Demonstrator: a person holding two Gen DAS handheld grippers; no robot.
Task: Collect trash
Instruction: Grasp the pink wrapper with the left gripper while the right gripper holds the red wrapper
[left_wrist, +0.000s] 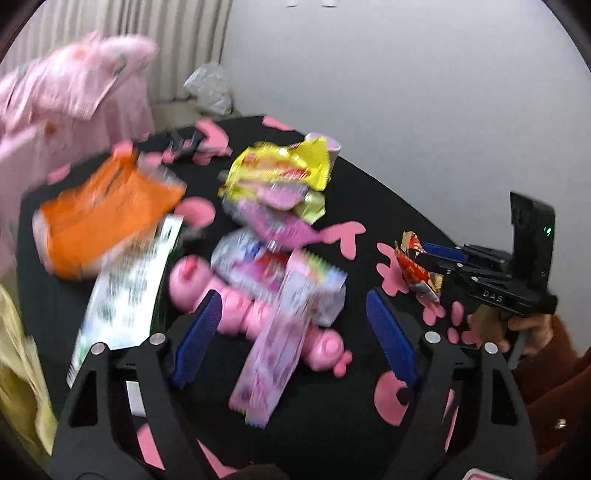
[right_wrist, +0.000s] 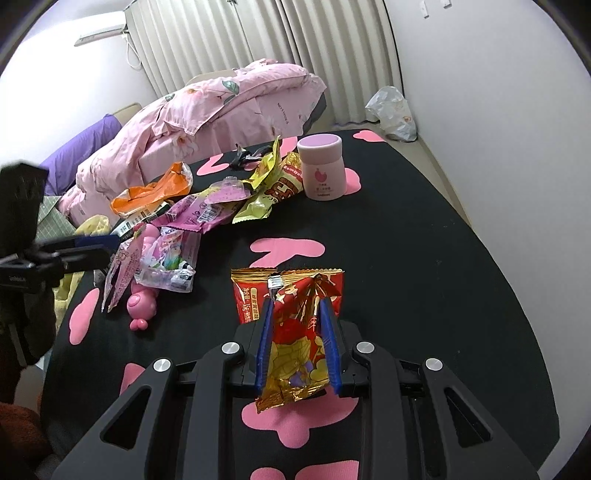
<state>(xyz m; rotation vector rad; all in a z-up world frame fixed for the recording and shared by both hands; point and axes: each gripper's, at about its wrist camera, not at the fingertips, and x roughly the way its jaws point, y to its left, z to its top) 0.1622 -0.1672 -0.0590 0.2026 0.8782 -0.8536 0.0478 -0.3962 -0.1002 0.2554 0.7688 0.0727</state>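
Observation:
A pile of empty snack wrappers lies on the black table (right_wrist: 406, 258): an orange wrapper (left_wrist: 107, 221), a yellow wrapper (left_wrist: 284, 166), a white and green wrapper (left_wrist: 122, 291) and a long pink wrapper (left_wrist: 273, 354). The pink wrapper rests on a pink plastic toy (left_wrist: 243, 310). My left gripper (left_wrist: 293, 295) hangs open over the pile, the pink wrapper and toy between its blue pads, untouched. My right gripper (right_wrist: 296, 302) is shut on a red and gold wrapper (right_wrist: 295, 354), held above the table to the right of the pile. In the left wrist view the red and gold wrapper (left_wrist: 417, 269) shows at the right.
A pink jar (right_wrist: 320, 166) stands upright behind the pile. Pink bedding (right_wrist: 207, 110) is heaped beyond the table's far left edge. A white plastic bag (right_wrist: 391, 110) sits on the floor by the wall. A yellowish bag (left_wrist: 18, 369) hangs at the table's left side.

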